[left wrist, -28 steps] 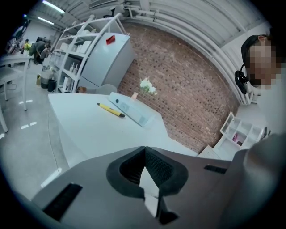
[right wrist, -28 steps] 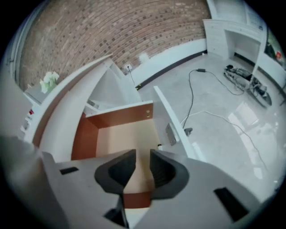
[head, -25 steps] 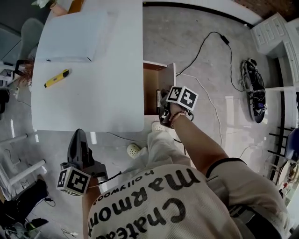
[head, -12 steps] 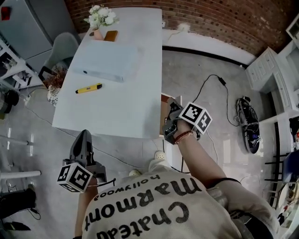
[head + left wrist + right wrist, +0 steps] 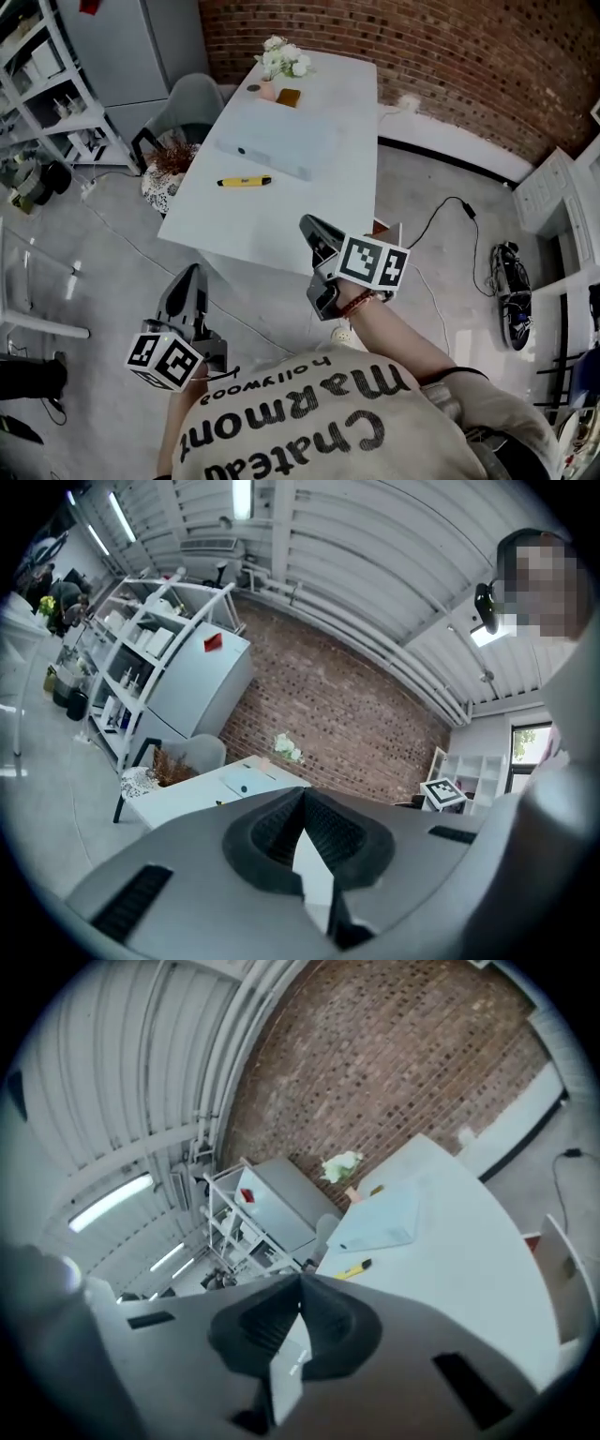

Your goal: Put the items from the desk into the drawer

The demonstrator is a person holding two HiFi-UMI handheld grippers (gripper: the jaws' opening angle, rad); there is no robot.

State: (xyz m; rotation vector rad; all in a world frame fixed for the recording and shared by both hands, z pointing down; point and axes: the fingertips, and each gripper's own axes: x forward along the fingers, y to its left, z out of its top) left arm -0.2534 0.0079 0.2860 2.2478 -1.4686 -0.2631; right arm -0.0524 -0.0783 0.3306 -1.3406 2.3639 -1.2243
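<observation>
Only the head view takes in both tools at once. The left claw hangs low over the floor beside the near corner of the white surface. The right claw is raised over the surface's near edge. Each is clenched, tips together, with nothing between them, and the two gripper views confirm this up close.

The head view alone shows the grey chair at the surface's left side and a black cable trailing over the floor. It also catches the print on the person's shirt, upside down from this angle: "Marmont", "hollywood" and a cropped "Chatea".

The left gripper view adds white shelving, a pale cabinet with a red tag, the brick wall and the right claw's marker cube.

The right gripper view shows the open drawer at the surface's right side, its white front standing clear. In the head view the right claw mostly hides it.

The yellow pen-like item lies on the surface near its left edge, well apart from the drawer. Its long axis runs across the surface's width. In the right gripper view its dark end points towards the flat pale-blue box, which lies further back. Past the box, at the far end, stand white flowers and a small brown object.
</observation>
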